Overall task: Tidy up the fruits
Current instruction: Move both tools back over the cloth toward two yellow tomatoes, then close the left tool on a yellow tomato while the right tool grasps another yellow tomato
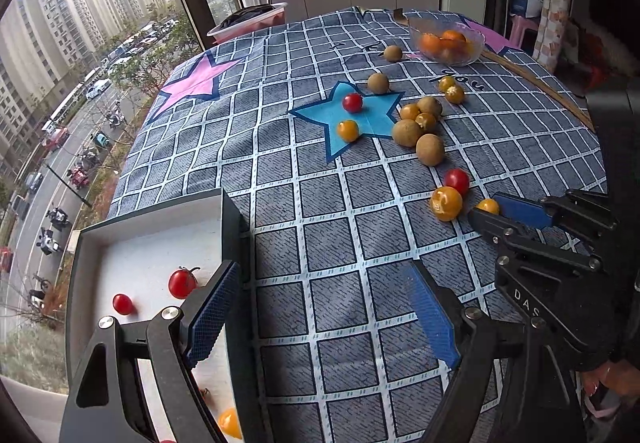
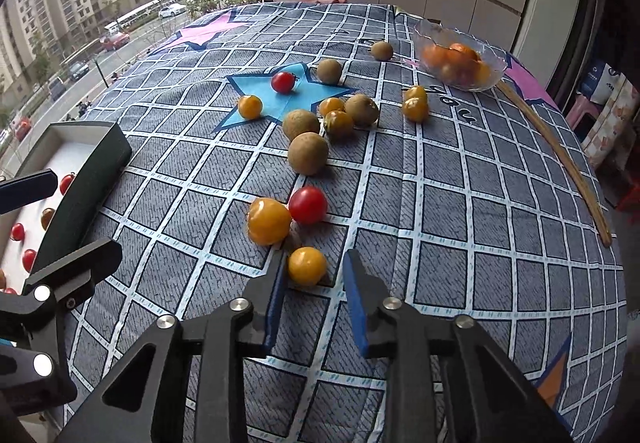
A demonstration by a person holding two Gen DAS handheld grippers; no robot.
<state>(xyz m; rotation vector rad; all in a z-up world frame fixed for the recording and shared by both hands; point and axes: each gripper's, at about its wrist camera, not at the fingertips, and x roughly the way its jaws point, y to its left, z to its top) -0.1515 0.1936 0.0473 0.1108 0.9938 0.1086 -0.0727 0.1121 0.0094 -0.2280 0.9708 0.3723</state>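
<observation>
Checked tablecloth [image 2: 460,203]; R view only: yellow tomato [image 2: 307,265] btwn R hand-held gripper [image 2: 316,279] pads.

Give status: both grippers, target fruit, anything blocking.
Right gripper open, fingers straddling small yellow cherry tomato on checked cloth. Left gripper open, empty, beside white-lined dark box. Larger yellow tomato and red tomato crowd just beyond.

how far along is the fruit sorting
Early on. A few cherry tomatoes already lie in the box. The open right gripper straddles a yellow tomato, not yet shut. The open left gripper is empty. Many fruits remain scattered on the tablecloth.
</observation>
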